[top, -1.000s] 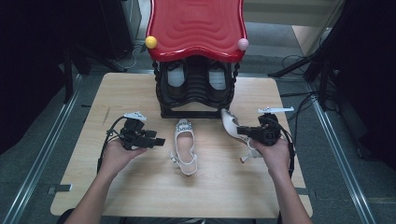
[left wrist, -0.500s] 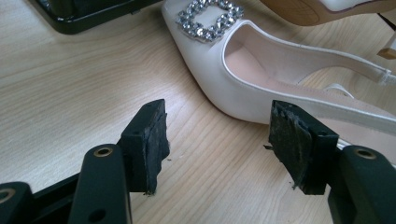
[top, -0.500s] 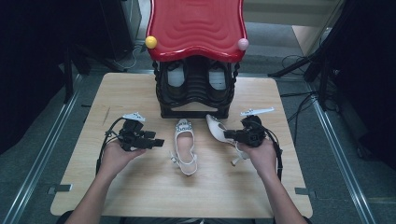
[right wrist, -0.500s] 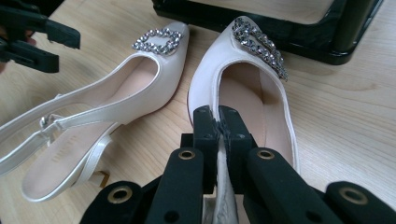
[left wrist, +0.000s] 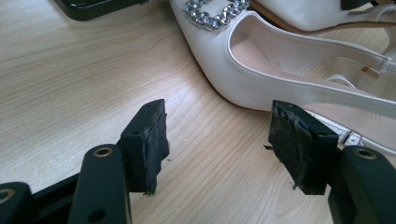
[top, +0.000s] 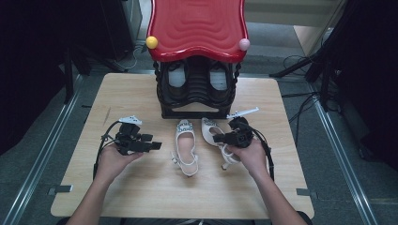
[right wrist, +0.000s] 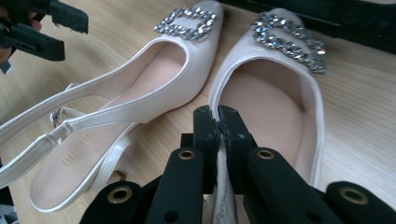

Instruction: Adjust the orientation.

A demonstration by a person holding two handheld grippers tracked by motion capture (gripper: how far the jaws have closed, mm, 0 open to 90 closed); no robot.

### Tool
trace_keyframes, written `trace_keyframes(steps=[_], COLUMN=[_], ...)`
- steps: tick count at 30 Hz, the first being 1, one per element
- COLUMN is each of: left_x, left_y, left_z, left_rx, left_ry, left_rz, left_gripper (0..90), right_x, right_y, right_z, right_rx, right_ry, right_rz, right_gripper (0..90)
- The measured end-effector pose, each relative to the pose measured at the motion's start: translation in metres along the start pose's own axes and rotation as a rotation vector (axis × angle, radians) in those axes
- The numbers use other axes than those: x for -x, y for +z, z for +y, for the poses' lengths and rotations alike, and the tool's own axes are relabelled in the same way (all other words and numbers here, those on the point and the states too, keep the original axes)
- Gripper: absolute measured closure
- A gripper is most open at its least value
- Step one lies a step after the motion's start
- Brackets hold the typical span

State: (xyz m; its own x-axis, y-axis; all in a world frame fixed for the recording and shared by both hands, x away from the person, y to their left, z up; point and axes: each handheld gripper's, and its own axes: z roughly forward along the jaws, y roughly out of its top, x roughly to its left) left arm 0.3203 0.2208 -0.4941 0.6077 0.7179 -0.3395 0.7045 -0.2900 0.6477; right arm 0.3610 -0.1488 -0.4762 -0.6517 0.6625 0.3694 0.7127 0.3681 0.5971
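Pinching its side wall, the right gripper [right wrist: 218, 122] holds the right shoe [right wrist: 275, 102] (light, smooth, best gripped there). The left gripper [left wrist: 219, 140] is held open beside the left shoe [left wrist: 261, 60], mid-desk.

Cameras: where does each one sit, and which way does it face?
High view: above the person's side, looking forward and down on the table; both forearms, left tongs, right tongs.
Left gripper view: on the left tongs, open, facing the left shoe.
Right gripper view: on the right tongs, shut on the right shoe.
Shared: both shoes and the tabletop show in all three.
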Motion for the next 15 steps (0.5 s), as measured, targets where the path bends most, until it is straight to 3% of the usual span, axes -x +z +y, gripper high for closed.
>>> trace_keyframes(steps=[7, 15], left_x=[0.000, 0.002], left_y=[-0.002, -0.002], left_z=[-0.004, -0.006], left_rx=[0.001, -0.002], left_ry=[-0.007, -0.006], left_rz=[0.007, 0.008], left_gripper=[37.5, 37.5], right_x=[-0.003, -0.013], right_y=[0.017, 0.034], right_z=[0.002, 0.003], right_rx=[-0.027, -0.070], right_ry=[-0.004, -0.036], right_rz=[0.039, 0.025], right_gripper=[88.1, 87.6])
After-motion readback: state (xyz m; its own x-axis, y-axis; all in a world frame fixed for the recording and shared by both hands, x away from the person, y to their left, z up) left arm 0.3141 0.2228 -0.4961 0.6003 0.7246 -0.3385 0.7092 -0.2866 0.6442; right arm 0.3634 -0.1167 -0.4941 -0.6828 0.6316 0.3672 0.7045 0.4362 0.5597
